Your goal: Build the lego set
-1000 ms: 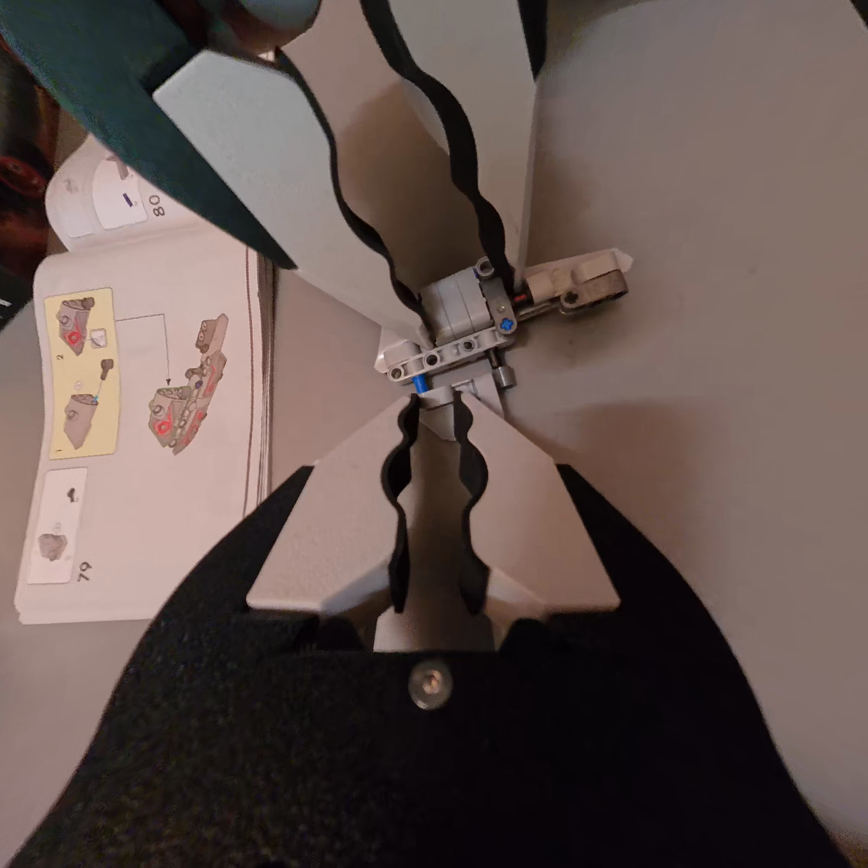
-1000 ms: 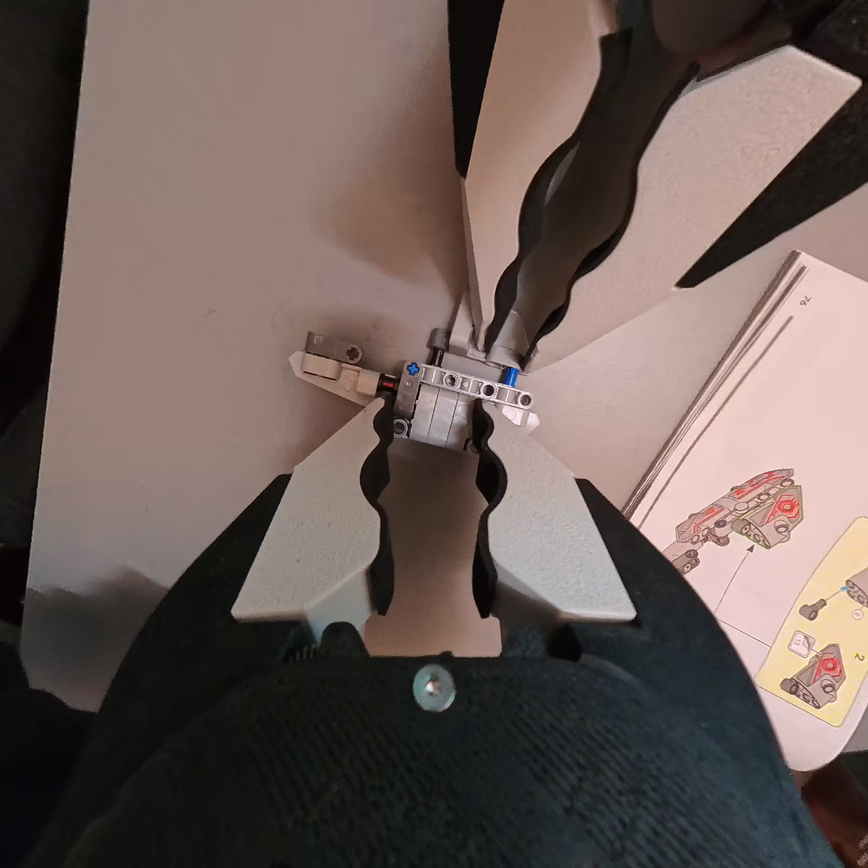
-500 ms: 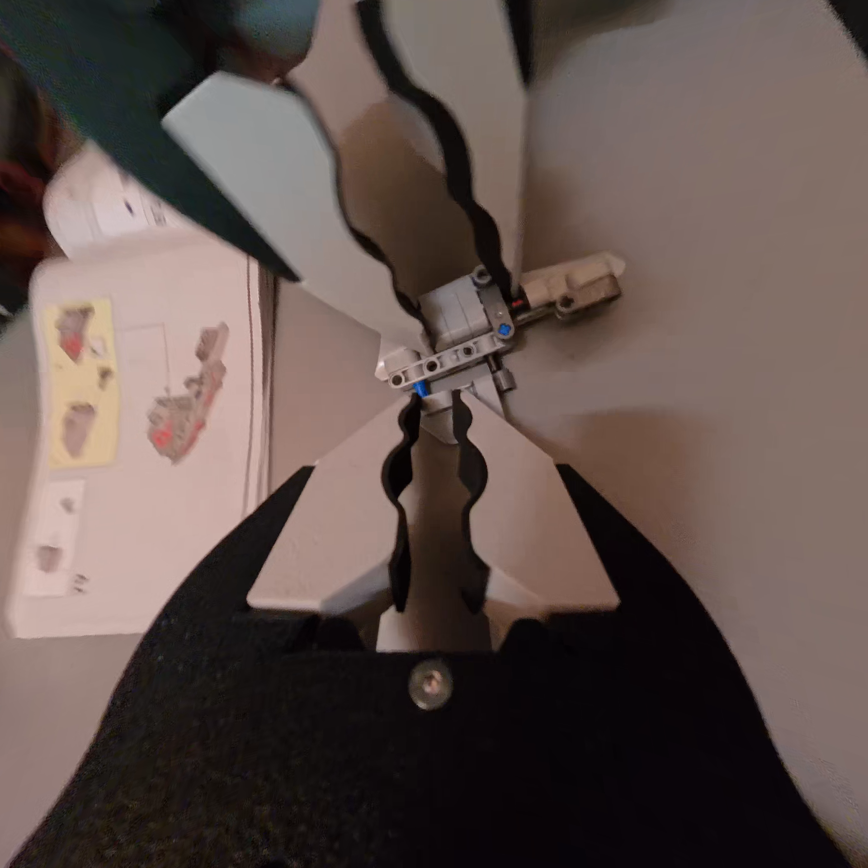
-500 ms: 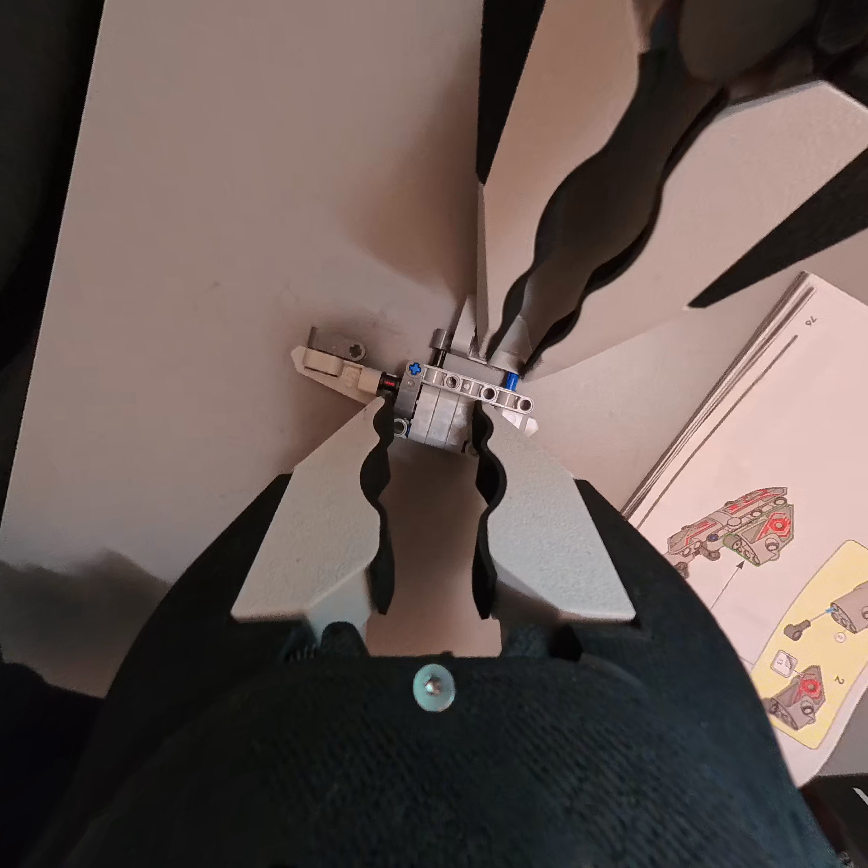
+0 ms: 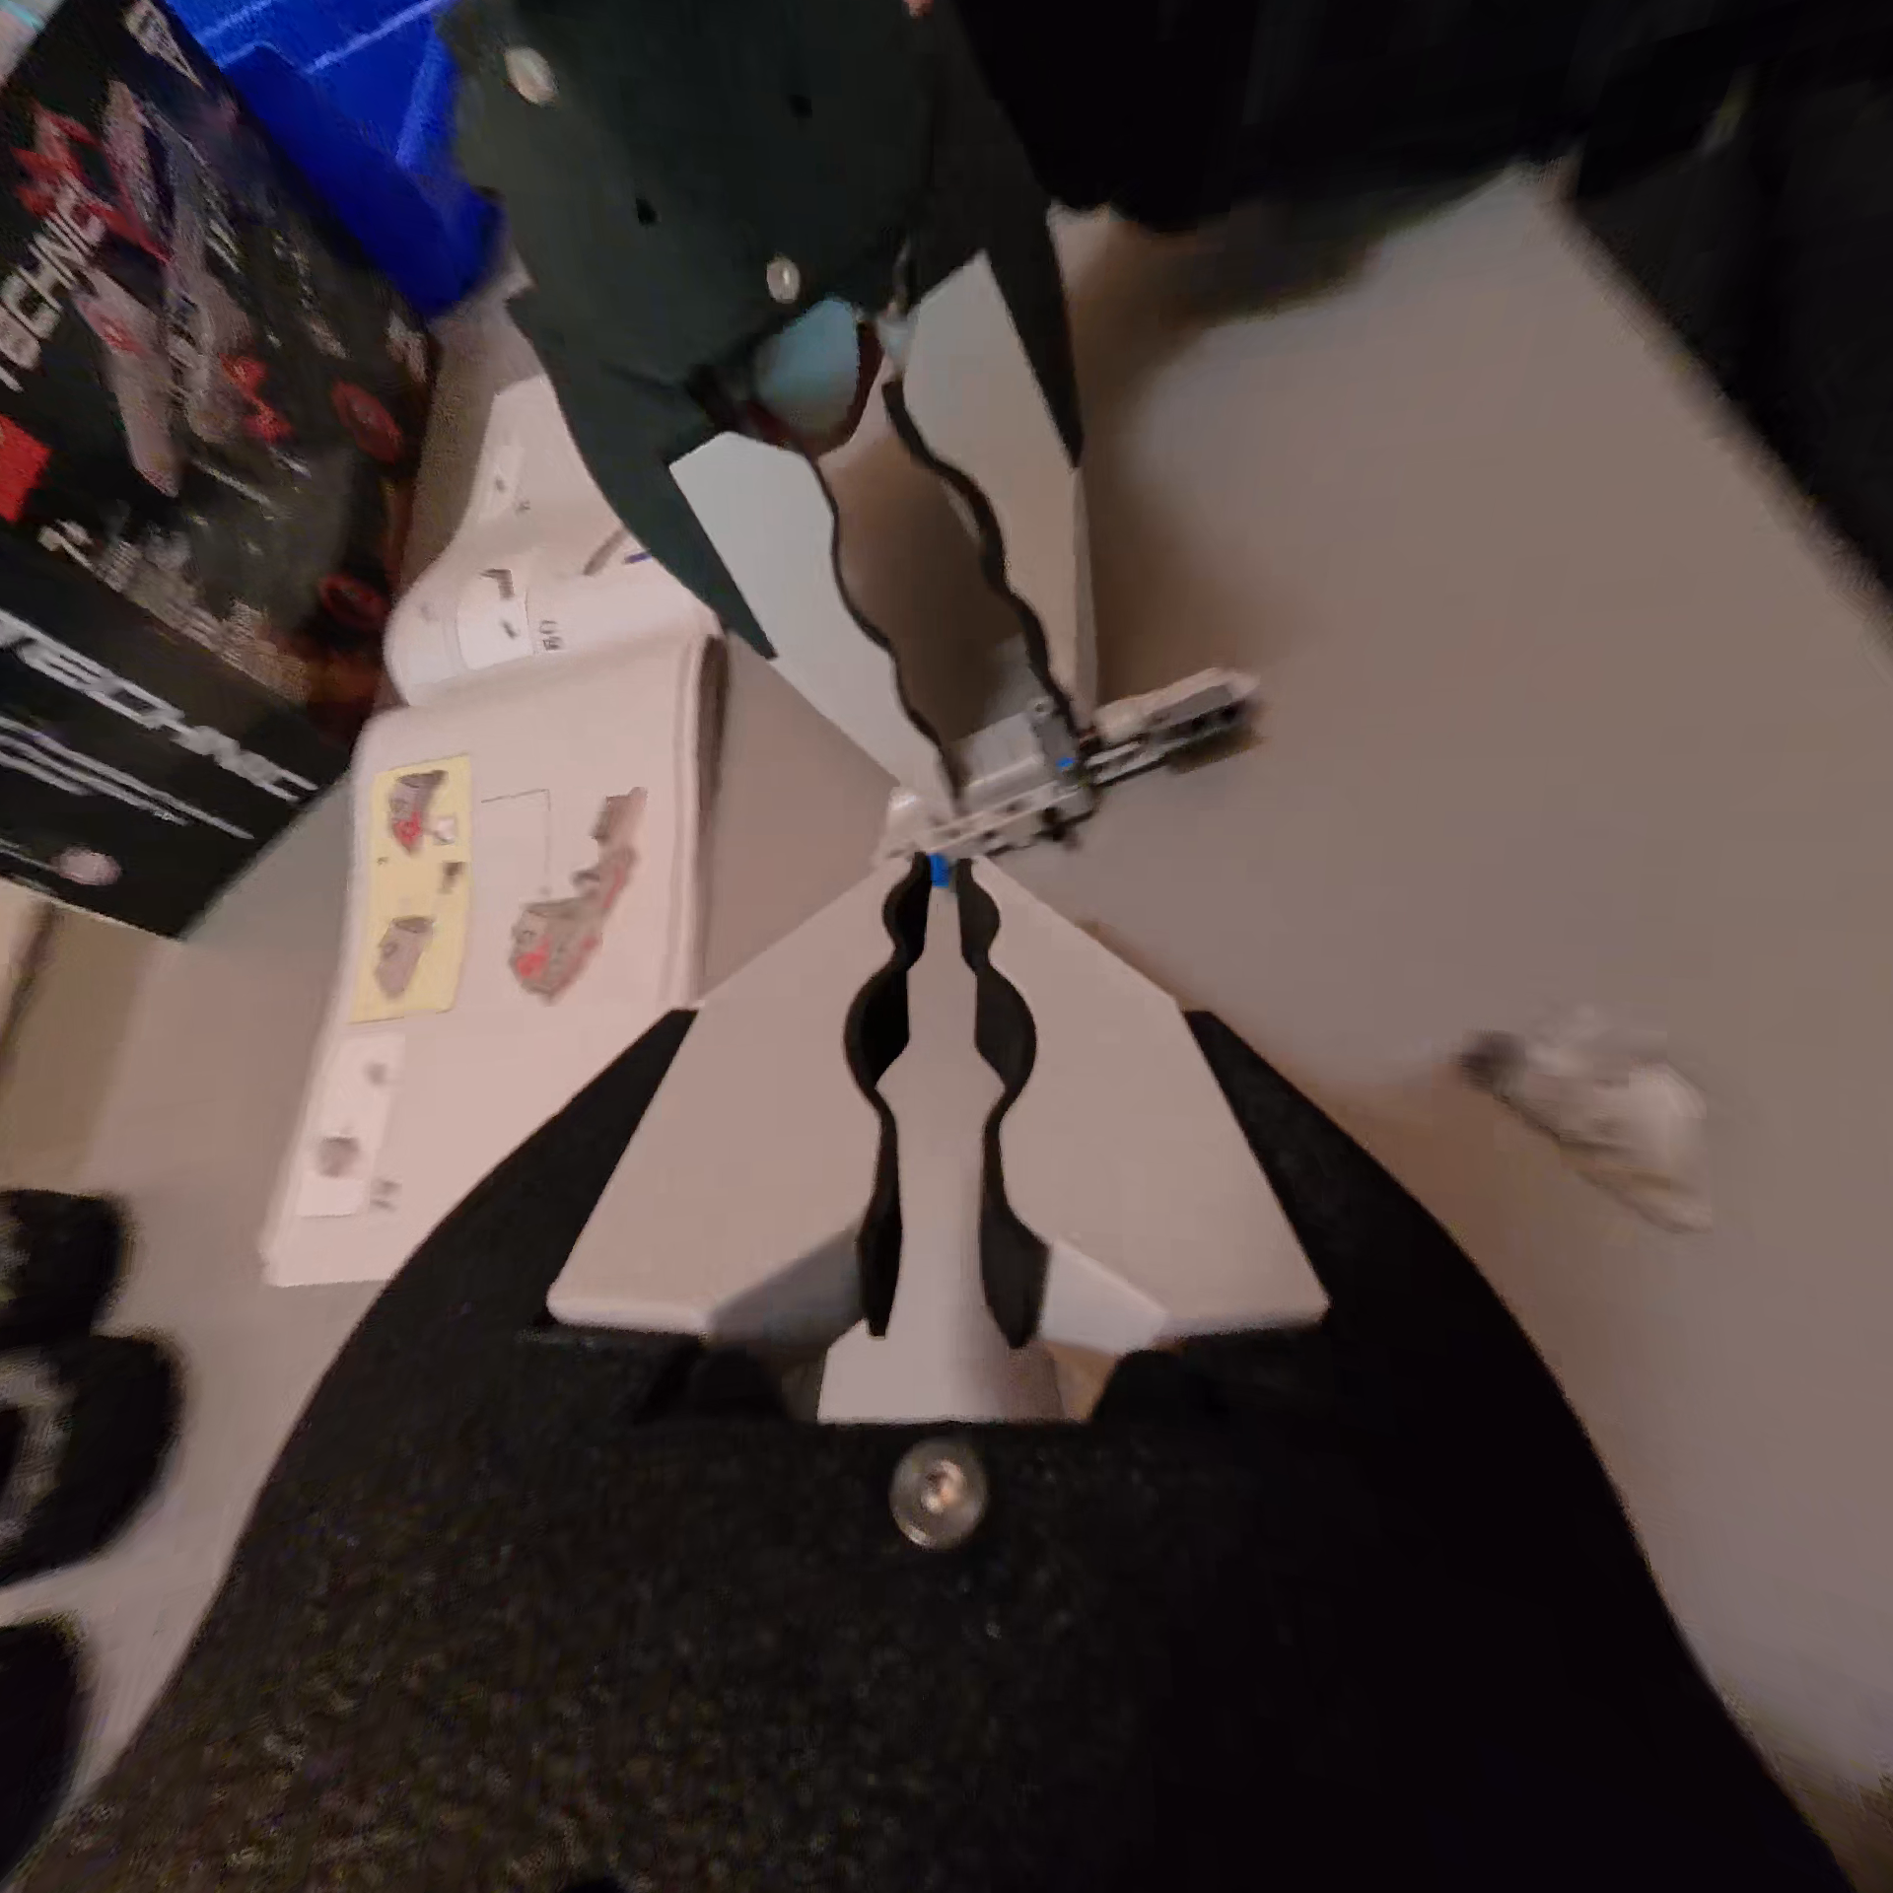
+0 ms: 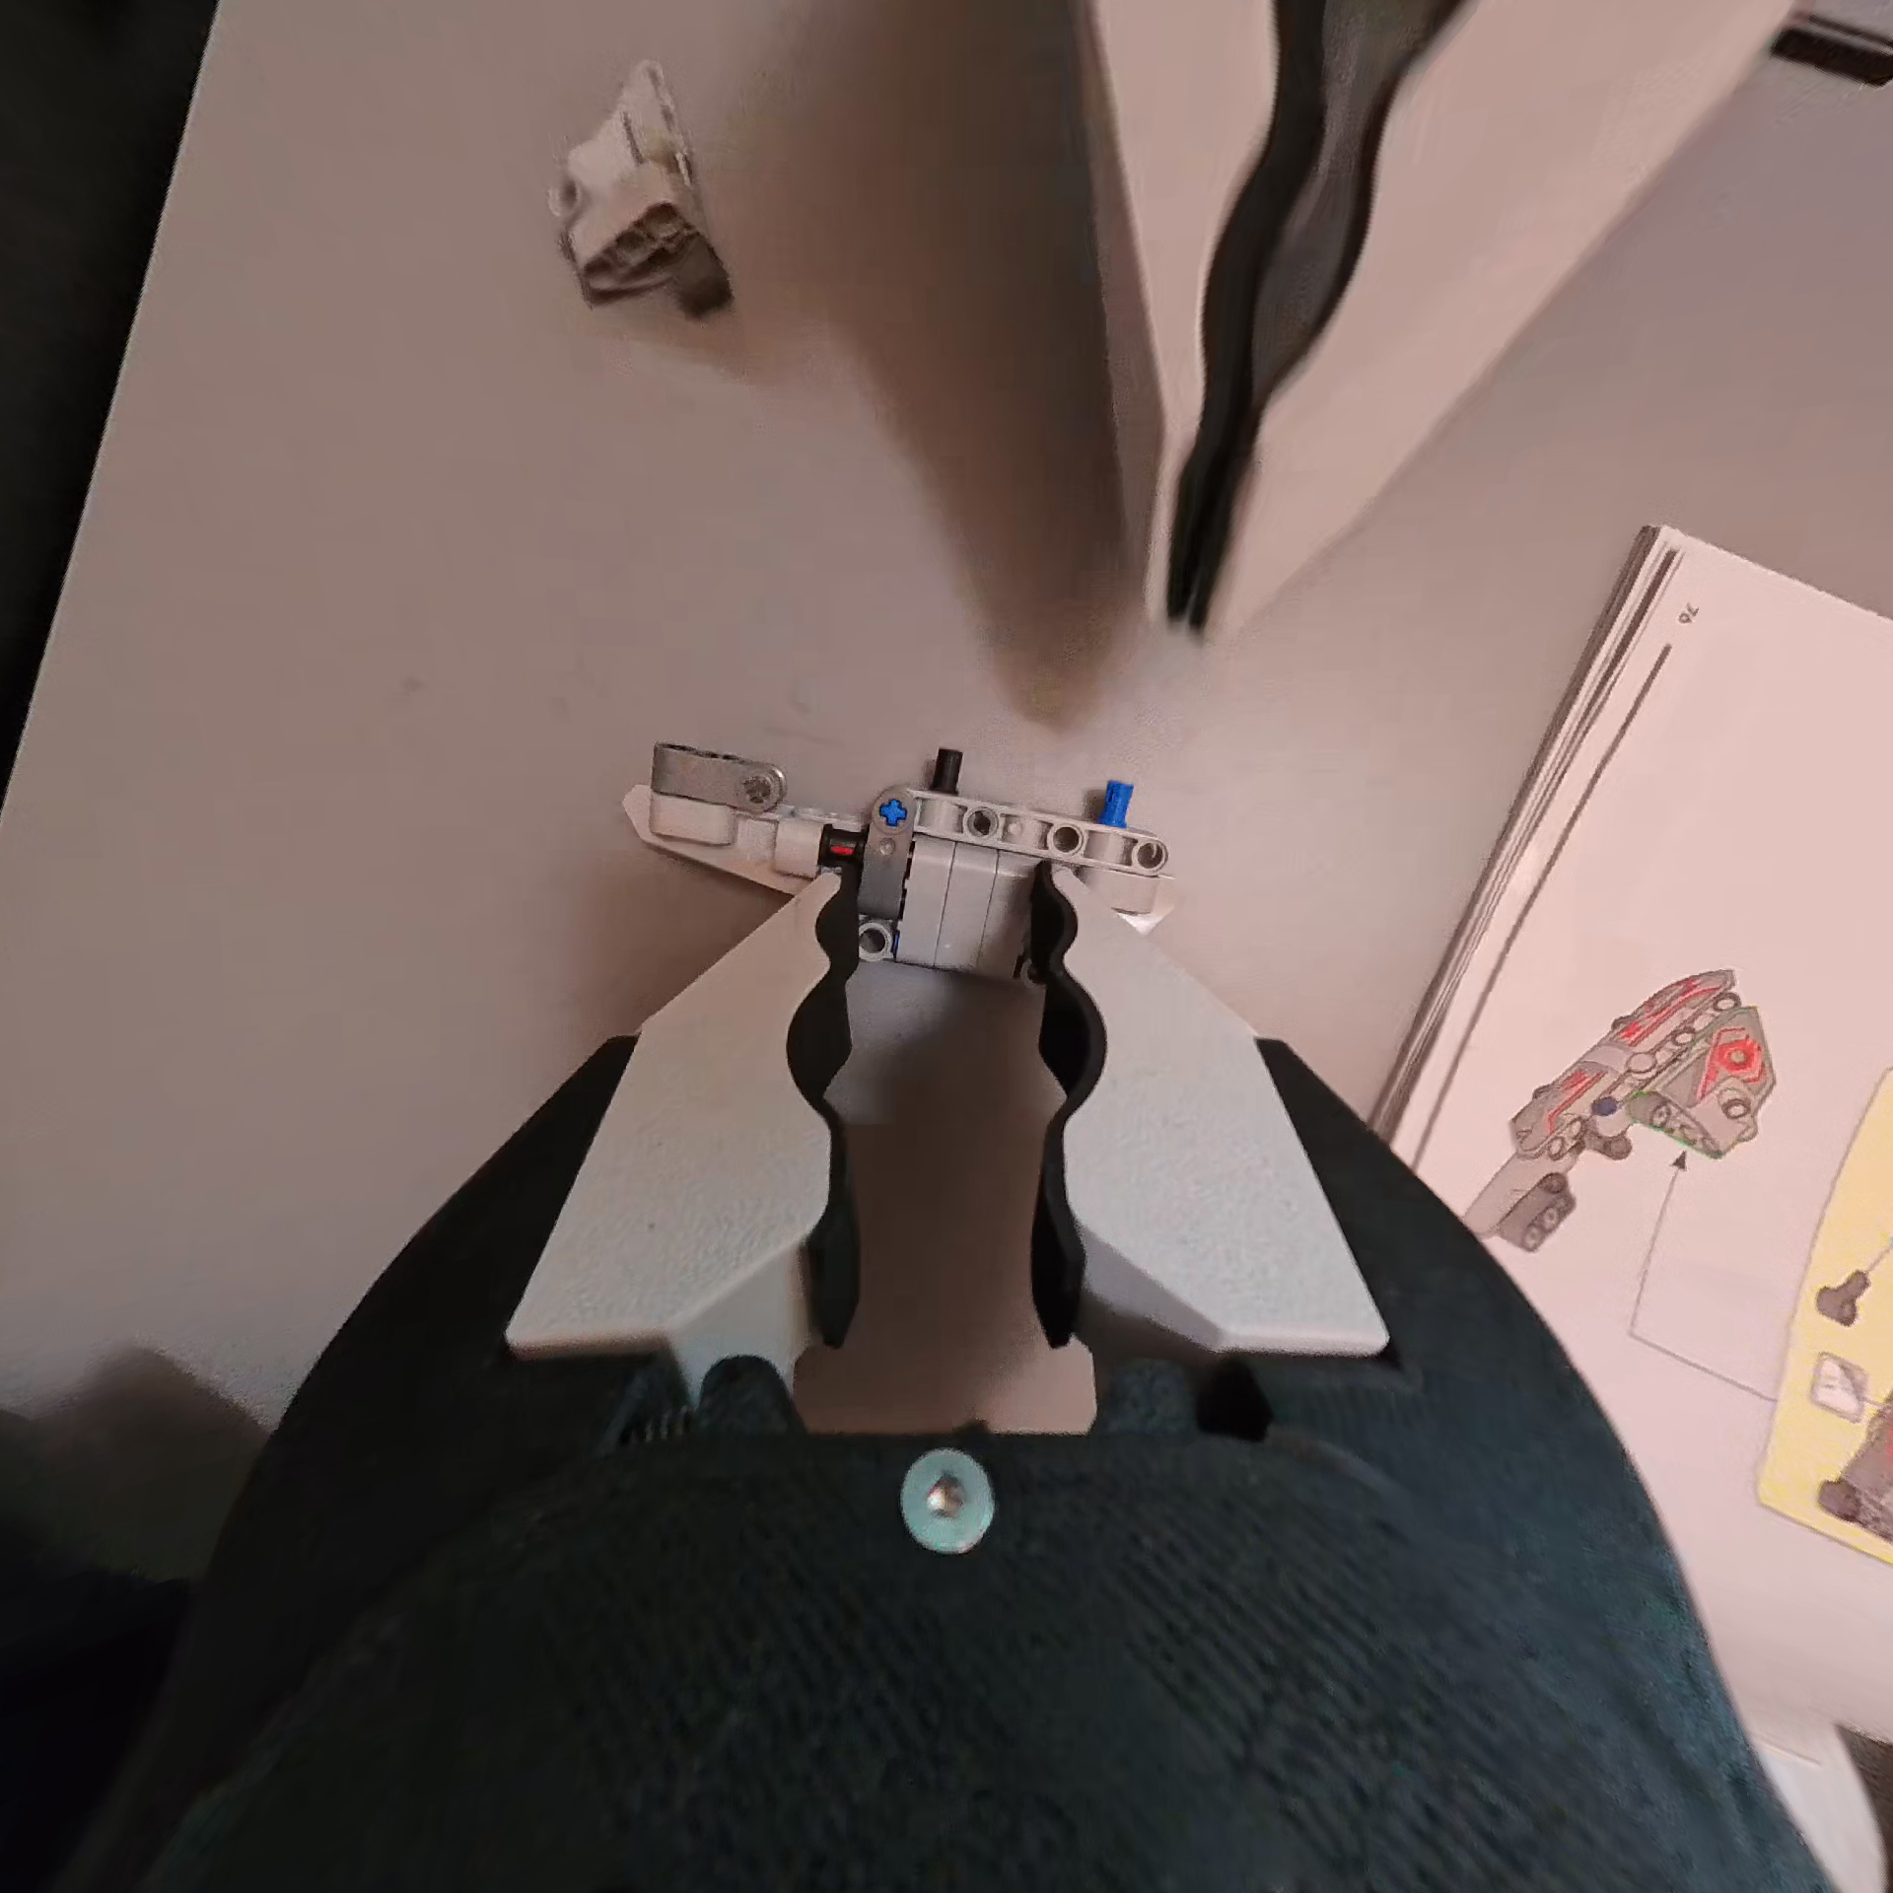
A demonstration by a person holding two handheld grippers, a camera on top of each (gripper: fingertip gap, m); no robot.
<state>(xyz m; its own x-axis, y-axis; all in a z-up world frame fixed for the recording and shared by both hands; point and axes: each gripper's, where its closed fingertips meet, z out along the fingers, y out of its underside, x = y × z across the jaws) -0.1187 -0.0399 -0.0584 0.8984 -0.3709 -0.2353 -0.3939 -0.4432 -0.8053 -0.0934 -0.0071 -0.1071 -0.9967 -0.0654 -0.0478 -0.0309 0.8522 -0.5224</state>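
My right gripper point(image 6: 937, 912) is shut on the grey block of a small grey lego assembly point(image 6: 953, 871) and holds it just above the pale table point(image 6: 410, 563). A holed beam, a black pin and a blue pin point(image 6: 1117, 799) stand on its far side. In the left wrist view the right gripper point(image 5: 1009, 743) comes down from the top with the assembly point(image 5: 1024, 779). My left gripper point(image 5: 937, 871) is shut and empty, its tips just short of the blue pin. It shows blurred in the right wrist view point(image 6: 1193, 604), apart from the assembly.
A loose white and grey lego piece point(image 6: 635, 220) lies on the table beyond the assembly, and shows blurred at the right point(image 5: 1598, 1117). The open instruction booklet point(image 5: 533, 922) point(image 6: 1690, 1024) lies beside it. The dark lego box point(image 5: 154, 461) stands behind the booklet. Some 7 cm of space lies between my two pairs of fingers.
My left gripper has let go of the assembly's far side, closed and drawn back. My right gripper keeps its hold on the assembly. The loose piece has come into view.
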